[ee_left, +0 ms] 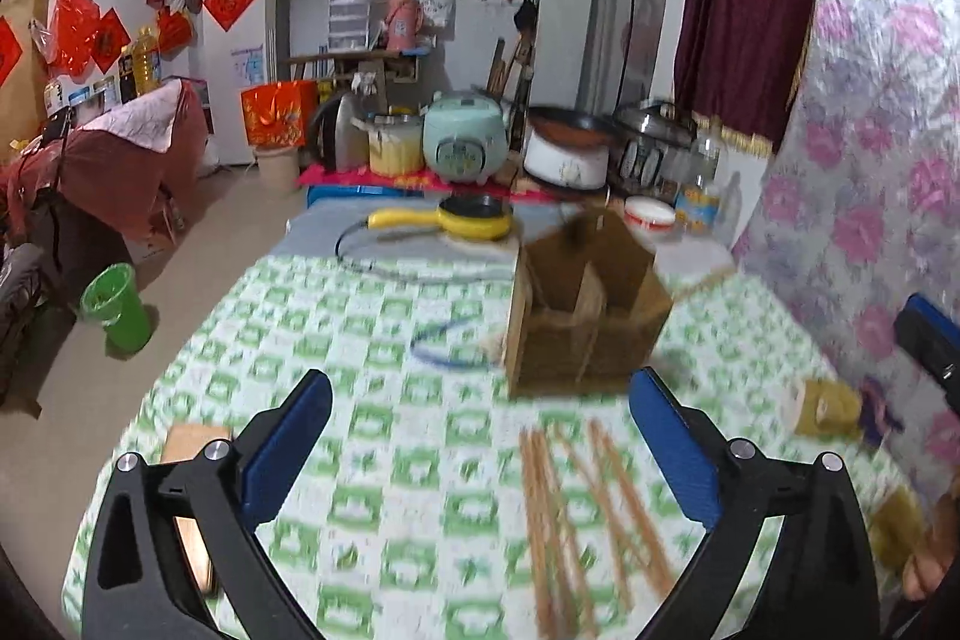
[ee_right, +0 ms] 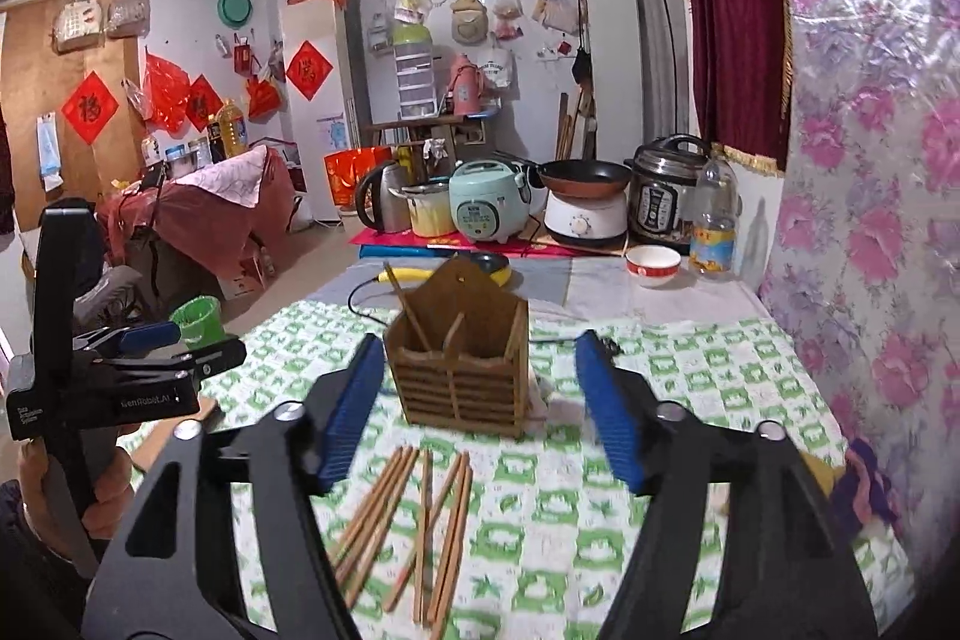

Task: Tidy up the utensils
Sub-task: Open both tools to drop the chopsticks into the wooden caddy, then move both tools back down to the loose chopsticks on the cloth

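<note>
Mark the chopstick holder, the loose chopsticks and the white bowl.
chopstick holder (ee_right: 459, 379): right wrist view, slatted front wall.
loose chopsticks (ee_right: 447, 514): right wrist view, middle of the pile on the tablecloth.
white bowl (ee_right: 653, 269): right wrist view, outer side below the rim.

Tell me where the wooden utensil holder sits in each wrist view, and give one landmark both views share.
Left wrist: the wooden utensil holder stands right of centre, blurred, beyond the chopsticks lying on the tablecloth.
Right wrist: it stands at centre, between the open fingertips, with one chopstick upright in its left compartment.
Shared landmark: the mint-green rice cooker on the far side, behind the holder.
</note>
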Demonstrator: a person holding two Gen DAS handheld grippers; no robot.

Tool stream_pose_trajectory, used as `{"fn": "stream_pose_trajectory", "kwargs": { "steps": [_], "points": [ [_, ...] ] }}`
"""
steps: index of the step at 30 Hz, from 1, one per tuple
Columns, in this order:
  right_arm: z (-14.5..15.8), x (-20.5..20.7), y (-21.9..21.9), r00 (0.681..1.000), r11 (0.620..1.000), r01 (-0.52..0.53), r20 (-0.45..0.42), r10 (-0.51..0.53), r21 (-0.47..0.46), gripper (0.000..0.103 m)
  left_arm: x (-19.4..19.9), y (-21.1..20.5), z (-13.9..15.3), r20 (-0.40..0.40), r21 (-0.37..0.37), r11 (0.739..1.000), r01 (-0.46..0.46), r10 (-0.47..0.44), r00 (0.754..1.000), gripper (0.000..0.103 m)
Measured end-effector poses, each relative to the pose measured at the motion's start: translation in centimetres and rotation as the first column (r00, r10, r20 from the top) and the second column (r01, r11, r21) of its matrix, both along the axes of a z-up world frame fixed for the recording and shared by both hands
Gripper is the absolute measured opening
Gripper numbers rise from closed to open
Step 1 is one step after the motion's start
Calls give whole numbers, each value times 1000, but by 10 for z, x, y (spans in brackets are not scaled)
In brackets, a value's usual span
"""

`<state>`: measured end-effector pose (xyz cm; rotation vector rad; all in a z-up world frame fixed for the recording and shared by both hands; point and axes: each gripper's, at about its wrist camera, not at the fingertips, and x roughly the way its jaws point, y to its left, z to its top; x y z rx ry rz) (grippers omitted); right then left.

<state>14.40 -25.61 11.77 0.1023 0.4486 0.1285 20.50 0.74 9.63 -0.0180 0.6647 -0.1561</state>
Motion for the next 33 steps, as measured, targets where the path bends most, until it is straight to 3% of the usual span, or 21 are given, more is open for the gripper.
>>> {"fn": "stream_pose_trajectory", "kwargs": {
  "steps": [4, 9, 16, 23, 33],
  "points": [
    [-37, -10, -3, 999, 1000, 17, -47, -17, -4, 71, -17, 5, -47, -64, 42, 999, -7, 10, 998, 97],
    [-98, -2, -13, 983, 999, 37, -179, -31, 30, 71, -29, 14, -105, -162, 57, 998, 2, 7, 987, 97],
    [-160, 9, -16, 949, 997, 47, -315, -28, 56, 71, -39, 18, -151, -258, 57, 997, 49, -33, 965, 97],
    [-177, 7, -18, 939, 997, 48, -342, -25, 58, 76, -45, 14, -163, -314, 95, 989, 116, -80, 946, 97],
    [-182, 9, -27, 932, 990, 40, -361, 13, 137, 78, -53, -4, -175, -373, 148, 966, 213, -145, 917, 97]
  ]
}}
